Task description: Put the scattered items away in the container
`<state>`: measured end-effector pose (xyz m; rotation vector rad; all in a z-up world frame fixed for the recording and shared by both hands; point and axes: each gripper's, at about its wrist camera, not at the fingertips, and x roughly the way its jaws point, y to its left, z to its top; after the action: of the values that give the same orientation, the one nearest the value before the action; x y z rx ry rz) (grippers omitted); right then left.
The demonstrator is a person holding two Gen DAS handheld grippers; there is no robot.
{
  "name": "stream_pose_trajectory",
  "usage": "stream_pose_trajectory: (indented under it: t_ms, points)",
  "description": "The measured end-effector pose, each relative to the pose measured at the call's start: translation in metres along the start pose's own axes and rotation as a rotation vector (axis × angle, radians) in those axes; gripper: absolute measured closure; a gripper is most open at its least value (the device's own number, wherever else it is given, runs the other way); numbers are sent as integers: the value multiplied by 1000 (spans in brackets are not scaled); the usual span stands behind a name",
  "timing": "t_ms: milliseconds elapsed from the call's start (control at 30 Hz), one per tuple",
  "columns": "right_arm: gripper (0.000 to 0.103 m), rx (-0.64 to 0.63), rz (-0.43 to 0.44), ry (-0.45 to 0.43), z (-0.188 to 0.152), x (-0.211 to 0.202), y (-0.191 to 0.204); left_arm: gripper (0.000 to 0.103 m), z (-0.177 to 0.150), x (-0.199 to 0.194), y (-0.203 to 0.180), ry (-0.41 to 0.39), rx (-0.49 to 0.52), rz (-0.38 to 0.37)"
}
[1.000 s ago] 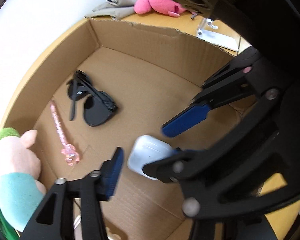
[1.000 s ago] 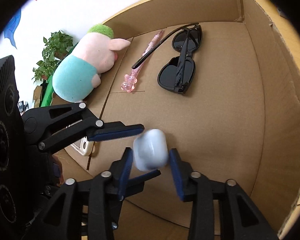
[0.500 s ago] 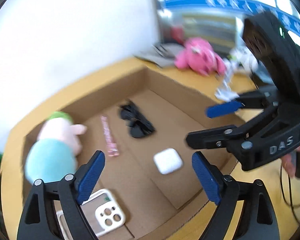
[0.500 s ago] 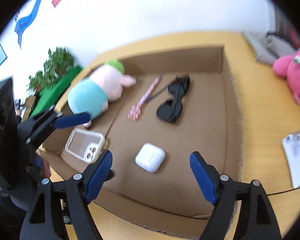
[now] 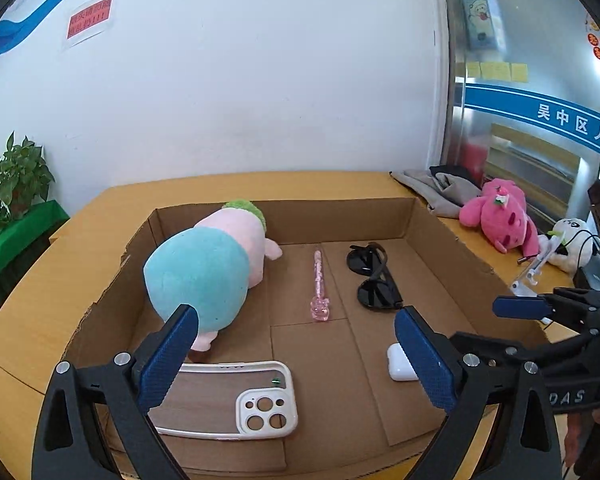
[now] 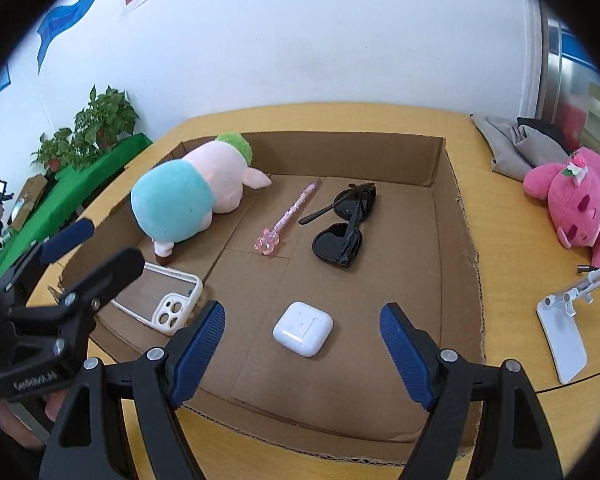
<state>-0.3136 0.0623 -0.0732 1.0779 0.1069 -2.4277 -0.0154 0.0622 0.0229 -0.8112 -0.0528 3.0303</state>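
Box [image 6: 456, 216]: we see it open-topped on the yellow table [image 6: 508, 216], low cardboard walls all round.
Earbud case [image 6: 303, 328]: we find it lying flat on the box floor near the front wall, touching no pad.
Right tongs [image 6: 302, 350]: we read them as spread wide and empty, the case on the floor between and beyond the blue pads; the jaws have just been opening.
Left tongs [image 5: 296, 354]: we see them spread wide too, nothing between the pads, held above the front edge of the box; these jaws have also just been opening.
Plush [image 5: 208, 272]: it lies in the box's back left corner, teal and pink with a green tuft.
Phone case [image 5: 236, 398]: white, flat on the floor at front left, just in front of the plush.
Pen [image 5: 319, 286]: pink, lying on the floor mid-box, between plush and sunglasses.
Sunglasses [image 5: 374, 280]: black, folded, right of the pen.
Pink toy [image 6: 576, 200]: we see it outside the box, on the table to the right.
Stand [image 6: 564, 328]: white, also on the table right of the box.
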Motion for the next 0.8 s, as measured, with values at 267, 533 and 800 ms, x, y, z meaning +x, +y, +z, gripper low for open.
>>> stream_pose_trajectory:
  t_ms: [267, 533, 800]
  points:
    - [23, -62, -37, 59, -5, 23, 14, 3, -17, 0, 12, 23, 24, 72]
    - [23, -83, -49, 66, -7, 35, 26, 2, -16, -6, 37, 10, -44, 77]
    - [23, -81, -60, 35, -18, 26, 35, 2, -22, 2, 31, 36, -15, 83]
